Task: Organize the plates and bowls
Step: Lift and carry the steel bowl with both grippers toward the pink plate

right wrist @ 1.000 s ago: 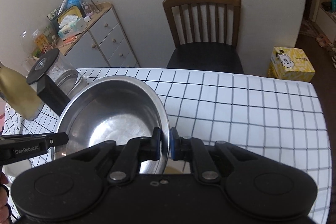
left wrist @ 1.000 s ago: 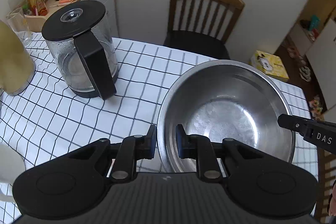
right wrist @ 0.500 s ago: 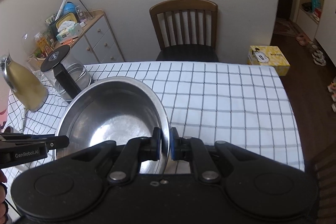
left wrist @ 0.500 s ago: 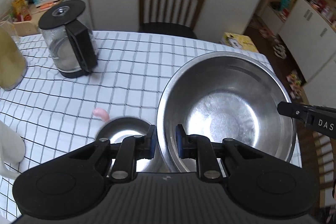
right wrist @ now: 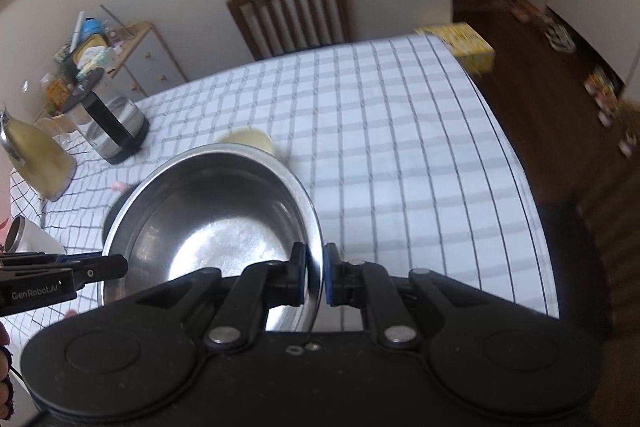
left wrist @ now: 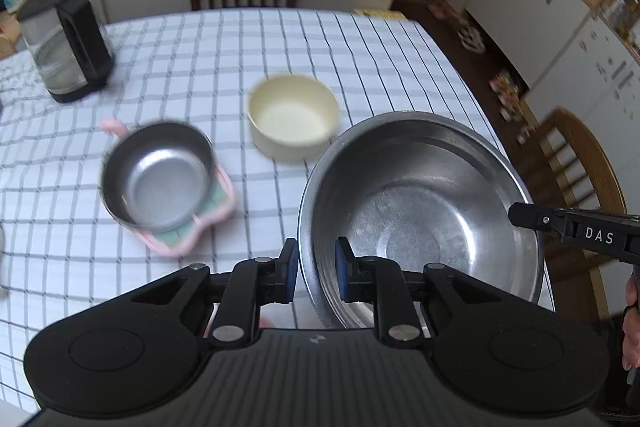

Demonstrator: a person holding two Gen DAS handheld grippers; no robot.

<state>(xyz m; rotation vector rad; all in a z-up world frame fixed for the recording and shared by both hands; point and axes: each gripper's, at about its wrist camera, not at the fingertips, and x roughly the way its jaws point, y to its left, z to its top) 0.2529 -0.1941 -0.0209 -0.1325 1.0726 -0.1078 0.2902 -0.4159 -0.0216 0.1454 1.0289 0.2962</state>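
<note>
My left gripper (left wrist: 316,269) and right gripper (right wrist: 315,275) each pinch opposite rims of the large steel bowl (left wrist: 420,203), held above the checked table (left wrist: 240,67). A small steel bowl (left wrist: 158,177) and cream bowl (left wrist: 293,117) sit below.

- Left gripper (left wrist: 316,269): matte black body, two round discs, silver pivot screws showing on each linkage arm, blue pads (left wrist: 343,273) lining the fingers.
- Ribbed grey panel running along the bottom centre.
- Right gripper (right wrist: 314,277): same black build, dust showing on the casing, blue pads (right wrist: 329,281).
- White lettering appearing at frame edges: "DAS" at right, "GenRobot.AI" at lower left.
</note>
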